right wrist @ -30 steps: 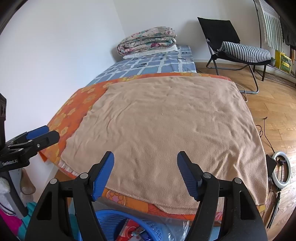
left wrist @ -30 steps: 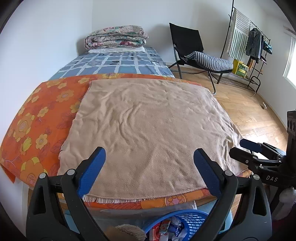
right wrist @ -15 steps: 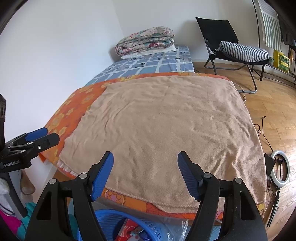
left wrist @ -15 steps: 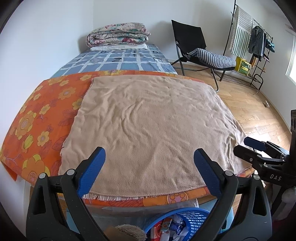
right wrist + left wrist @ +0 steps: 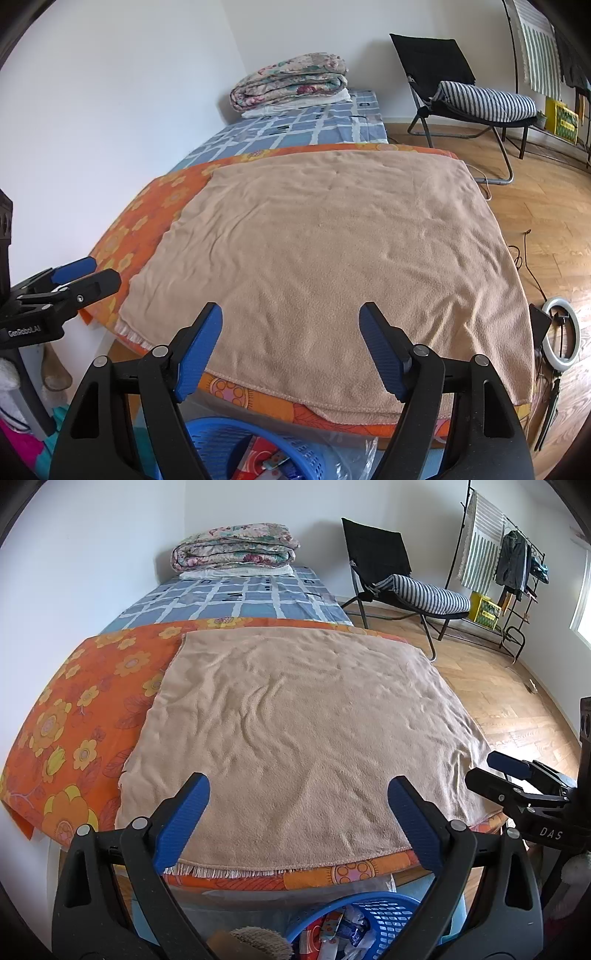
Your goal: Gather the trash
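Right wrist view shows our right gripper (image 5: pixel 290 334) opening on nothing and left gripper (image 5: pixel 298 799) spread empty above the bare beige blanket (image 5: pixel 295 731), so we judge collecting nearly done, next checking the blue basket (image 5: pixel 373 908) of trash below

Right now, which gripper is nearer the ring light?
Right. The right gripper, jaws opening on nothing, hangs just left of the ring light; the left gripper is farther left.

Two grippers (image 5: pixel 295 805) (image 5: pixel 291 332), one blue basket (image 5: pixel 373 902), one beige blanket (image 5: pixel 303 723), one chair (image 5: pixel 380 557)
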A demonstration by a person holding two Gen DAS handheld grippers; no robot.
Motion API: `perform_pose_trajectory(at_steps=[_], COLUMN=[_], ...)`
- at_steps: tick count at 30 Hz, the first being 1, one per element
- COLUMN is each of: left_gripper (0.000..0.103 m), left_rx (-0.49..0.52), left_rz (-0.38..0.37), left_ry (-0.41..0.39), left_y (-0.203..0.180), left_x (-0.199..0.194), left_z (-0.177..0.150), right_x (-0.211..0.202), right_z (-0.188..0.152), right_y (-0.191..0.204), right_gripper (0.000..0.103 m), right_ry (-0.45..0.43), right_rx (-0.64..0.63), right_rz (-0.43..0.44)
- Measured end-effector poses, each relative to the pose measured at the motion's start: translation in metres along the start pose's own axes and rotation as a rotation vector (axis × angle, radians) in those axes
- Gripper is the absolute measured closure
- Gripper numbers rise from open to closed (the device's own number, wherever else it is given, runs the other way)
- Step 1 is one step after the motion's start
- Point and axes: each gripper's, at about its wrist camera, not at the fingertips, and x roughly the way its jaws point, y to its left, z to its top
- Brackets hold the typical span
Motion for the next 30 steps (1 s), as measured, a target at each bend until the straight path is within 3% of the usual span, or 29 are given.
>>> perform_pose_trajectory(at_steps=[30], left_gripper=[0.003], left_rx=[0.001], left_rz=[0.000], left_ry=[0.006], left_y=[0.0009], left_x=[0.0007], left_z=[-0.0009], right_x=[0.0043], right_z=[-0.0049], right_y=[0.0015], right_gripper=[0.024], right_ry=[0.012], right_rx=[0.014], right_rz=[0.002])
